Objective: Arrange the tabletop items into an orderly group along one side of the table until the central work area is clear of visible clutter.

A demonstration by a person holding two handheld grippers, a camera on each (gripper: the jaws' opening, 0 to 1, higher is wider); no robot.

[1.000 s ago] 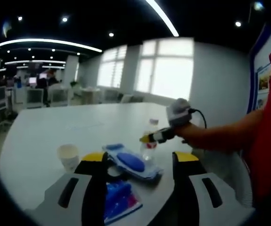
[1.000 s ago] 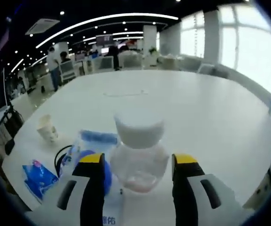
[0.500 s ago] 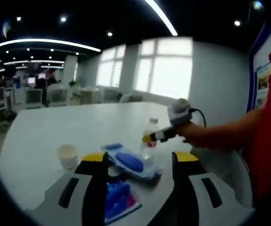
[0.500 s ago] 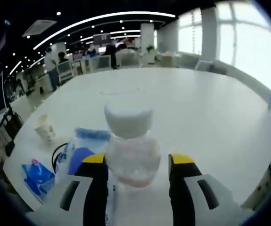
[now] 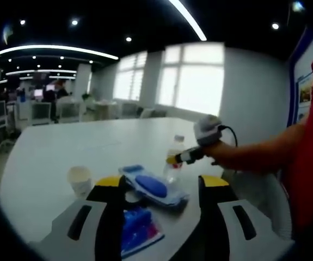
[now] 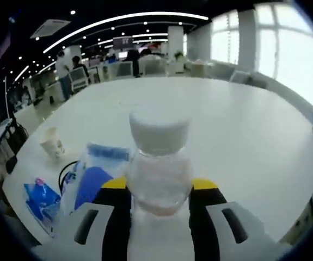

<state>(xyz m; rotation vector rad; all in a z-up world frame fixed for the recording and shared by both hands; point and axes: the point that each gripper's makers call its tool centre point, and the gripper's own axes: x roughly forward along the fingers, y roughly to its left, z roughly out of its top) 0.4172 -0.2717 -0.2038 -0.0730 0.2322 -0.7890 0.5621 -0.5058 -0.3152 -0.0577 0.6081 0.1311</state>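
Four items crowd your near table edge: paper cup [image 5: 79, 179], blue packet [image 5: 137, 229], clear pouch [image 5: 153, 186], then bottle [image 6: 159, 169]. Your left gripper [image 5: 159, 187] hangs wide open, empty. Your right gripper [image 6: 157, 187] pinches the bottle's shoulder, ready for moving it aside.

The left gripper view looks low across the counter [image 5: 53, 152] toward bright windows. The right gripper view sits close behind a clear bottle [image 6: 159, 163], facing the office. Both share the paper cup [image 5: 80, 179] and blue packets [image 6: 39, 197].
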